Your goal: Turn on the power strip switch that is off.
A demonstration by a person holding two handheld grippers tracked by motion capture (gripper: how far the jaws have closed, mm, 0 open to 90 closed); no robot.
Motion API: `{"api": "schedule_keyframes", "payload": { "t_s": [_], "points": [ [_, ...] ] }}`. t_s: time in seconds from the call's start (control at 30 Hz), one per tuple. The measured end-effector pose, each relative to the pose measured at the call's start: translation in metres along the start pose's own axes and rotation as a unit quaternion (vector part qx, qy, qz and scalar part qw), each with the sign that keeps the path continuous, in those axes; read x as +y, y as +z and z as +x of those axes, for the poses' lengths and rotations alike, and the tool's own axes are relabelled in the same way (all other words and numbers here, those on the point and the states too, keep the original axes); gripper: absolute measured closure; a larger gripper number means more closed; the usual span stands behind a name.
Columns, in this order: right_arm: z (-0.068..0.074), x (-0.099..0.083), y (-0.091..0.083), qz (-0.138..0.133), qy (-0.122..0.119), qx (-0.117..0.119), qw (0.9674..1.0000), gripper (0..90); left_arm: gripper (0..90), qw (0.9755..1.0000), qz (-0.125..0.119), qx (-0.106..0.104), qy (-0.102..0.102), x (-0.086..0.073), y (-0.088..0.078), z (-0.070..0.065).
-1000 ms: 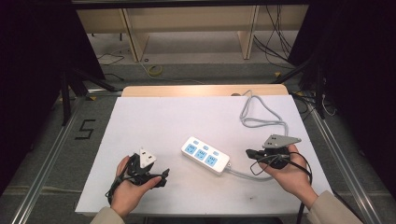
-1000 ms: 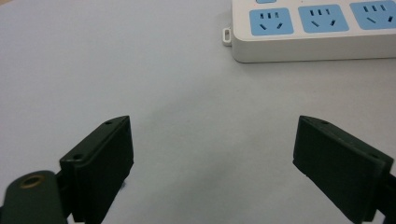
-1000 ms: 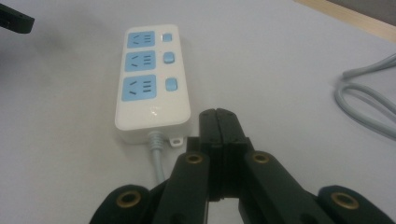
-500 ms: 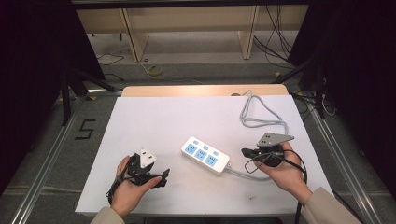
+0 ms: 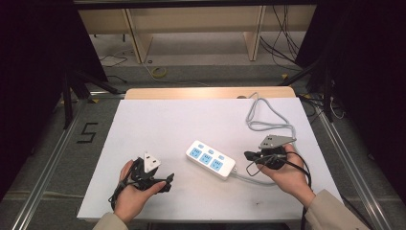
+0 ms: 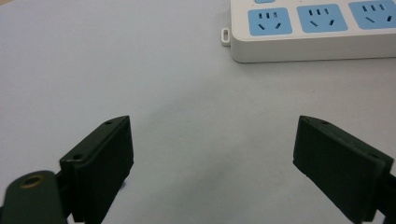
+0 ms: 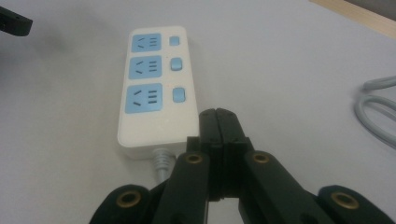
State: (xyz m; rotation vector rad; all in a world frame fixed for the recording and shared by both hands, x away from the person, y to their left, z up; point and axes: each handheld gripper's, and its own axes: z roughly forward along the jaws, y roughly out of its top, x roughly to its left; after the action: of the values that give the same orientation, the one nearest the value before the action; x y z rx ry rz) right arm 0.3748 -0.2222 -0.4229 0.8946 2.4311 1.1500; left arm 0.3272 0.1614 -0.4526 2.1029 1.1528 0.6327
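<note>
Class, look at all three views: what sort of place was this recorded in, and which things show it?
Probably a lab or test workshop, not a home: a white-topped table on a metal-rail frame, loose cables on the bare floor, and a white power strip with blue sockets laid out alone.

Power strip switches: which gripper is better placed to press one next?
Probably the right gripper: it is shut, its tip hangs just beside the power strip near the switches. The left gripper is open and farther away.

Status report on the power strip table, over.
Left gripper jaws open, empty. Right gripper jaws shut, empty, at the power strip's cable end. Nothing in the way.
</note>
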Motion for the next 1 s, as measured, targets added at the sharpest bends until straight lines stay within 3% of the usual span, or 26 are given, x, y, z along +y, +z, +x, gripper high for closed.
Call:
{"api": "schedule_keyframes", "payload": {
  "t_s": [1.0],
  "points": [
    [0.003, 0.009, 0.016, 0.005, -0.001, 0.006, 1.0, 90.0, 12.0, 1.0, 0.0, -0.002, 0.004, 0.001, 0.001, -0.001]
  ]
}}
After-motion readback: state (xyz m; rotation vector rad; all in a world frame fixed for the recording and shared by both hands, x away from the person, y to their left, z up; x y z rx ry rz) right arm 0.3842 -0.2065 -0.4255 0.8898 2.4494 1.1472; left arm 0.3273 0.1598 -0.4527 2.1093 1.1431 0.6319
